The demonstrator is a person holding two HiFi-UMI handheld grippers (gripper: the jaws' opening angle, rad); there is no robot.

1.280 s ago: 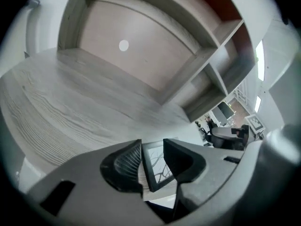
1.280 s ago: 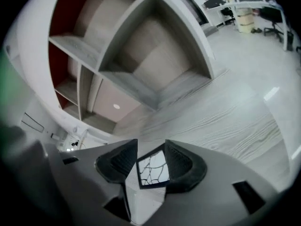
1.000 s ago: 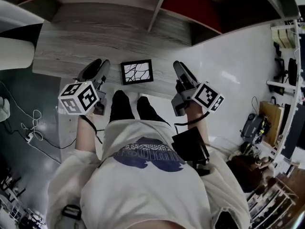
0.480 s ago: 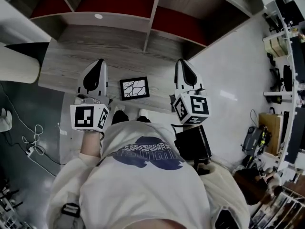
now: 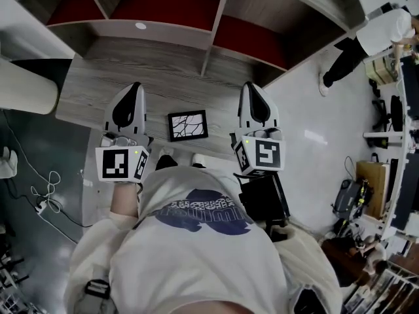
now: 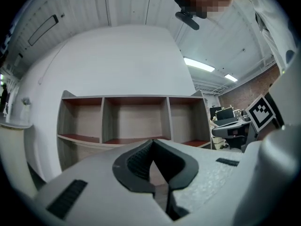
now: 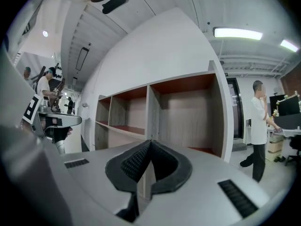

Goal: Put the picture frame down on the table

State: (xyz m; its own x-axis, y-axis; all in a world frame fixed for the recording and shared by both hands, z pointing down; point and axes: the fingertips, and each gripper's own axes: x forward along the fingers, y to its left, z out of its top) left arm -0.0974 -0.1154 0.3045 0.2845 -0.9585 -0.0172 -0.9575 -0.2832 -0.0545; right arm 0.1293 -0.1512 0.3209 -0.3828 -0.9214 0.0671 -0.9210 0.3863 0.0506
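Observation:
The picture frame, black-edged with a white crackle print, lies flat on the grey wooden table near its front edge. My left gripper hovers to the left of the frame, my right gripper to its right, both raised and pointing level at the shelves. Neither touches the frame. In the left gripper view the dark pads meet with nothing between them. In the right gripper view the pads are likewise pressed together and empty. The frame shows in neither gripper view.
A wooden shelf unit with red-floored compartments stands at the table's back. A white rounded object sits at the left edge, cables lie on the floor. A person in white walks at the far right.
Both grippers have risen from beside the frame and rolled upright, and their jaws have shut empty. The frame stays flat on the table.

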